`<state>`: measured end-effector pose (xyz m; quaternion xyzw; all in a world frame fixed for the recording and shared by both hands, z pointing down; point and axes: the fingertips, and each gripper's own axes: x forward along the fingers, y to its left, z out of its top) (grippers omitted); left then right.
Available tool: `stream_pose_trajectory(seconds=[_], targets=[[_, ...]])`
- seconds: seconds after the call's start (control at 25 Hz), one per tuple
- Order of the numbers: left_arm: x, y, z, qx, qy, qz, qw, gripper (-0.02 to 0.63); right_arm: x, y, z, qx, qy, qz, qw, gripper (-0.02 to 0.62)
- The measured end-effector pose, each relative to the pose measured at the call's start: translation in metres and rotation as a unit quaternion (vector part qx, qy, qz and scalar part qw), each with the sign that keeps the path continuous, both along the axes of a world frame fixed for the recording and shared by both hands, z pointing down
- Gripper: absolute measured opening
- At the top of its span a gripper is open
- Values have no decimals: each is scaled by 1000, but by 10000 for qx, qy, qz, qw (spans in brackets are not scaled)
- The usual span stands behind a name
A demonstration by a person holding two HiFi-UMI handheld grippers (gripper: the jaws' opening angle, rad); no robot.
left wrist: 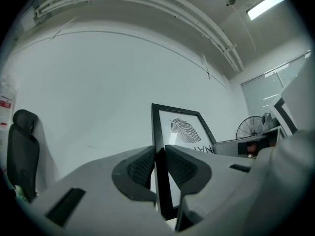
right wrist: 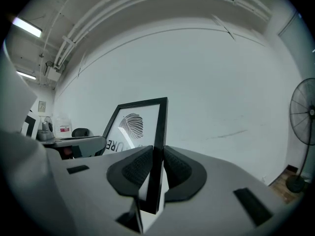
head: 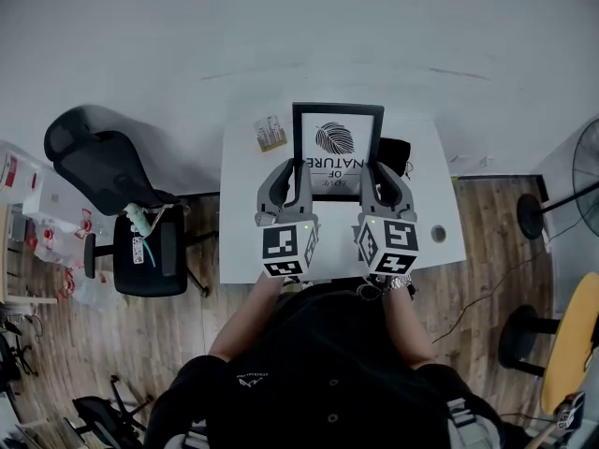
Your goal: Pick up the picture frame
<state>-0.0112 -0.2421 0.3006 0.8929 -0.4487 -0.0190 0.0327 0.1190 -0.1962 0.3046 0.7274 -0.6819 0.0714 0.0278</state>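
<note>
Picture frame [head: 337, 148] is held over the far half of the white bench [head: 245, 213], long axis pointing away from the person, leaf print facing them. Left claw [head: 288, 172] clenches its left edge, right claw [head: 382, 172] its right edge.

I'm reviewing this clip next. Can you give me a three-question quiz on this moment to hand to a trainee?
1. True or false: the left gripper and the right gripper each clamp a side bar of the picture frame.
2. What does the frame show? A) a leaf above words; B) a ship; C) a clock dial.
3. Fill in: in the head view, a black ____ stands on the floor to the left of the white table.

Key: 1 true; 2 A; 3 office chair.
</note>
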Motion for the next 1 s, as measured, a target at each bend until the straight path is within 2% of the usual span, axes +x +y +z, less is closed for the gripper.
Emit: stream_pose_trajectory(seconds=[0.16, 0.4, 1.0], targets=[[-1, 3, -17, 327, 34, -33, 9995, 74, -1, 0, -15, 218, 30, -1, 9998, 67], [-3, 6, -21, 455, 98, -45, 9989, 74, -2, 3, -19, 334, 78, -6, 9994, 67], [-9, 15, 5, 259, -27, -113, 9996, 74, -8, 11, 6, 130, 29, -92, 9999, 67]])
